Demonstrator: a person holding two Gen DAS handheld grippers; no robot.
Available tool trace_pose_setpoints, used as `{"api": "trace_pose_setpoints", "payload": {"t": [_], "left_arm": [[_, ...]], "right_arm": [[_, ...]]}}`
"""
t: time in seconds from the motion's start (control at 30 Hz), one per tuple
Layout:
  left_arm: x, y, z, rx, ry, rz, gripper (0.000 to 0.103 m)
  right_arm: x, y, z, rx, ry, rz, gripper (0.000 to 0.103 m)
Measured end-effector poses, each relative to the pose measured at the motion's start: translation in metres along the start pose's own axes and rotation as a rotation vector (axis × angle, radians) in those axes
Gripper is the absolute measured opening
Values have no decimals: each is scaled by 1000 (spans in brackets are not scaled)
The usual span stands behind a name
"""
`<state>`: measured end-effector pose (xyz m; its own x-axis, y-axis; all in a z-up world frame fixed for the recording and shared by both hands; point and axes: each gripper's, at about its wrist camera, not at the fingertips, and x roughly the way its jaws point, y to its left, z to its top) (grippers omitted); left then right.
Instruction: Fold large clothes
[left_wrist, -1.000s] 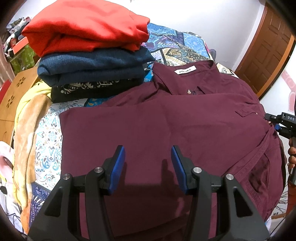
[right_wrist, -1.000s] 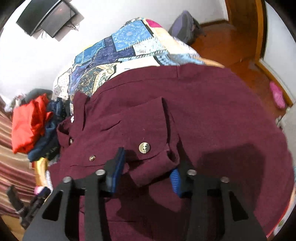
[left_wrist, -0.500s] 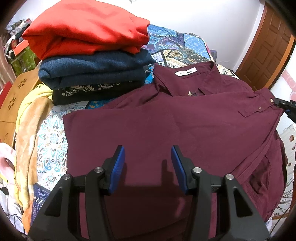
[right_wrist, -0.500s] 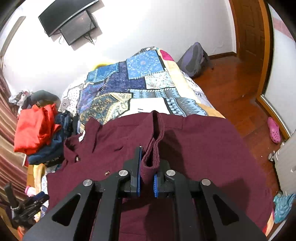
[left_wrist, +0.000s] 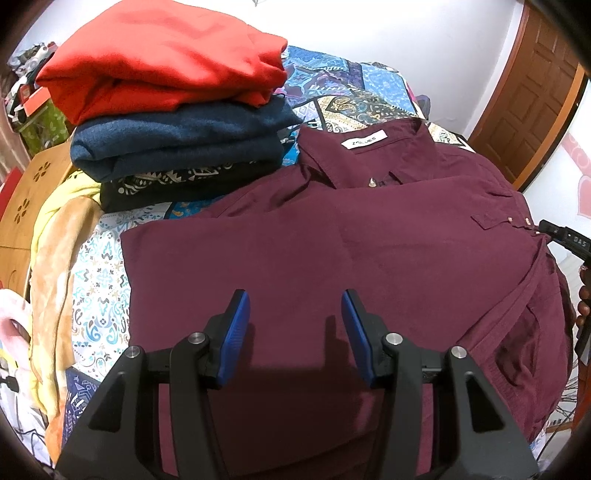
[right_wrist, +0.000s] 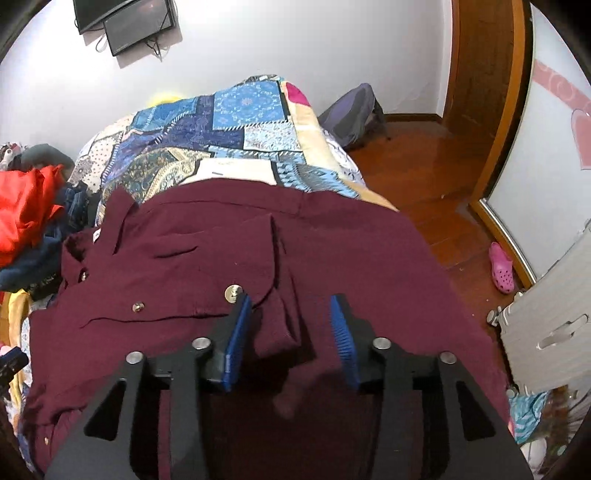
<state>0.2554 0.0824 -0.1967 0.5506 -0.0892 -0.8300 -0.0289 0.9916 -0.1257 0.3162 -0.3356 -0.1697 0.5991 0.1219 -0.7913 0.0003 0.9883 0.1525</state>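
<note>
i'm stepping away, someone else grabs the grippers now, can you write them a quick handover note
Left gripper: open, empty, poised over the lower part of the maroon shirt.
Right gripper: its jaws have just been opening; a fold of the shirt's sleeve cuff lies loose between them, not pinched.
Shirt: spread on the patchwork bedspread, collar toward the wall, one side already folded across the front.
Done: folded stack of clothes beside it, red on top.
Left: probably fold the other side in, then fold the length and stack it.
</note>
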Motion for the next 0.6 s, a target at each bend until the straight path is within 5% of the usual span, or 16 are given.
{"api": "trace_pose_setpoints", "payload": {"t": [0.4, 0.47, 0.6], "left_arm": [[-9, -43, 17, 68, -41, -33, 50], [-9, -53, 20, 81, -44, -46, 50], [-8, -70, 25, 104, -51, -67, 50]], "right_arm": [[-63, -49, -7, 59, -143, -46, 50], [-69, -58, -9, 76, -146, -49, 62], [-74, -81, -22, 124, -130, -74, 65]]}}
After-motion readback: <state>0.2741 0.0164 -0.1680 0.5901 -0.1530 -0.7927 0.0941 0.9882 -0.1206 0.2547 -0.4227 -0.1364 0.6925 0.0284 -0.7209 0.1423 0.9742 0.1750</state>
